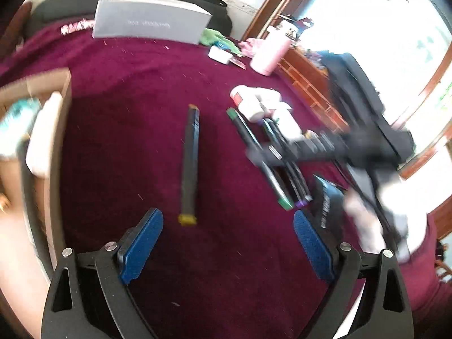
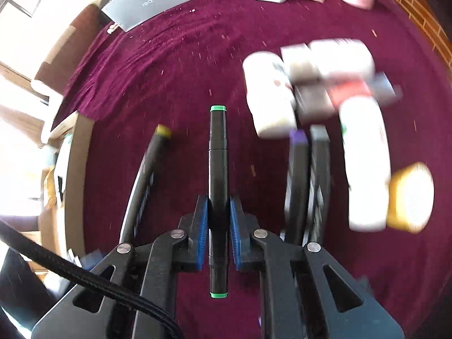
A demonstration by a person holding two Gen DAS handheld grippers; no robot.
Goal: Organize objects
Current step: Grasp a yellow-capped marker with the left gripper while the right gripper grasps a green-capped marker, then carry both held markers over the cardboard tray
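Right, the green-capped marker (image 2: 217, 186) sits clamped in the right tongs (image 2: 218, 226), blue pads pressing both sides of its barrel approx. at mid-length, so it points straight ahead over the maroon cloth (image 2: 175, 65). It's light, stiff, smooth plastic, prob. a bit slippery, and a grip near the middle keeps it balanced w/o tipping; pinching near a cap risks pulling the cap loose. Looks: long black barrel w/ a green band at each end and a joint line partway up.

Left tongs (image 1: 228, 237) stand wide open w/ nothing between the pads, hovering above the cloth just short of the yellow-capped marker (image 1: 190, 163), which lies alone. To its right lie more dark markers, one purple-capped (image 2: 296, 180), beside a cluster of white bottles (image 2: 268, 96). The surface could be a bed or a covered desk; too blurred to say. A cardboard box (image 1: 60, 130) sits at the left edge, a grey box (image 1: 149, 19) at the far side.
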